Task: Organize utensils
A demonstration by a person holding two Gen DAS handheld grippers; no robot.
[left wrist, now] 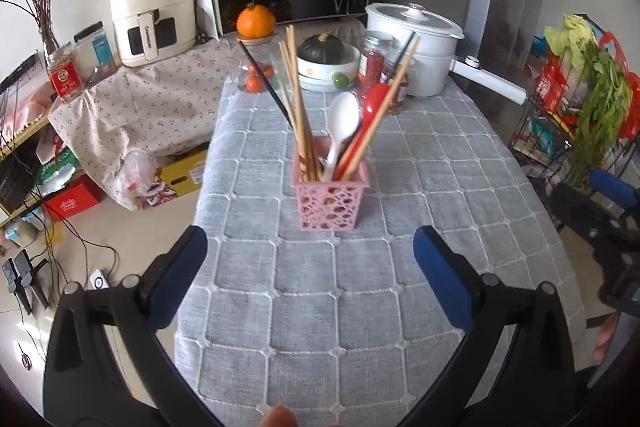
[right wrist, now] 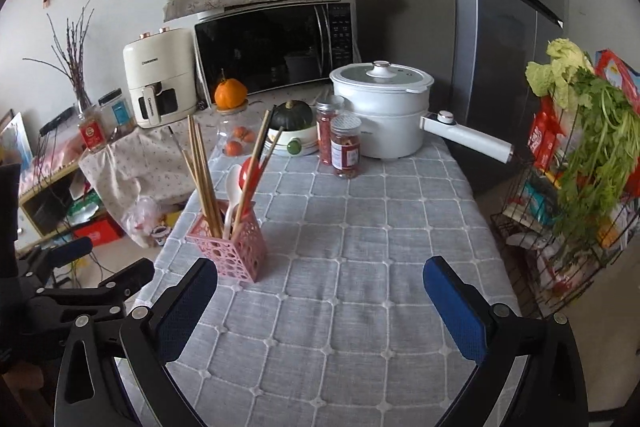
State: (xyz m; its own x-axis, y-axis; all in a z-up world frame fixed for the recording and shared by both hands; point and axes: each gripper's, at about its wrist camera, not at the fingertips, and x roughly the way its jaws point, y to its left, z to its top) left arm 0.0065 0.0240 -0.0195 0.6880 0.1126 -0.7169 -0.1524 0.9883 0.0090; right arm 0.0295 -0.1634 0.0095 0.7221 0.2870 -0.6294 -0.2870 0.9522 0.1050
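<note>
A pink perforated utensil holder point(left wrist: 330, 201) stands on the grey checked tablecloth point(left wrist: 360, 307). It holds several wooden chopsticks point(left wrist: 298, 99), a white spoon point(left wrist: 340, 125), a red spoon point(left wrist: 370, 107) and black chopsticks. My left gripper point(left wrist: 310, 247) is open and empty, a little in front of the holder. In the right wrist view the holder point(right wrist: 230, 247) is at the left. My right gripper point(right wrist: 320, 279) is open and empty over the cloth, to the holder's right. The left gripper point(right wrist: 80, 267) shows at the left edge.
At the table's far end stand a white electric pot point(right wrist: 380, 107) with a long handle point(right wrist: 468, 139), two spice jars point(right wrist: 346, 147), a bowl with a green squash point(right wrist: 292, 125) and a jar of small oranges. A wire rack of vegetables point(right wrist: 580, 167) stands right; floor clutter left.
</note>
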